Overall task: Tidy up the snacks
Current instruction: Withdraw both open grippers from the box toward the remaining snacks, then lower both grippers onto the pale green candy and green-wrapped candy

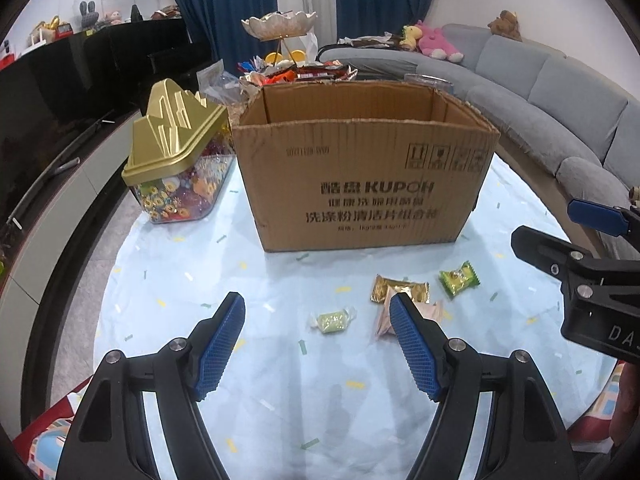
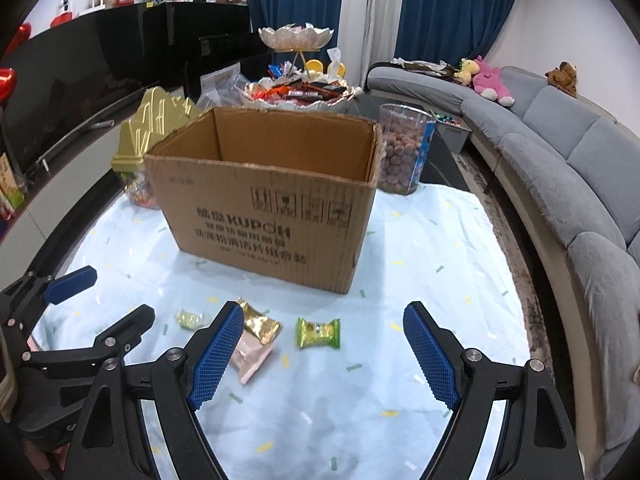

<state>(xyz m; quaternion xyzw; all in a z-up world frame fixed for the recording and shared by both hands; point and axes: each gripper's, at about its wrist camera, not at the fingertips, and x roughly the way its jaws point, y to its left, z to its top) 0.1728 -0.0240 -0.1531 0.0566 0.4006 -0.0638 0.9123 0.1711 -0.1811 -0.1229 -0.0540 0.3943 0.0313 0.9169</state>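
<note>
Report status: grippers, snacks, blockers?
Left gripper open, empty; right gripper open, empty. Four wrapped snacks loose on cloth, including bright green packet, before open brown cardboard box. Nothing blocking.

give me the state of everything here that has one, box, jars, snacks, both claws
cardboard box: upright, top open, interior floor hidden
gold-lidded jar: lid on, holds candies
clear jar: filled with brown snacks, top unclear
gold packet: lying loose, overlapping the pink packet
pink packet: lying loose
green packet: lying loose, apart from the others
pale green candy: lying loose, wrapped
left claw: open, empty
right claw: open, empty
</note>
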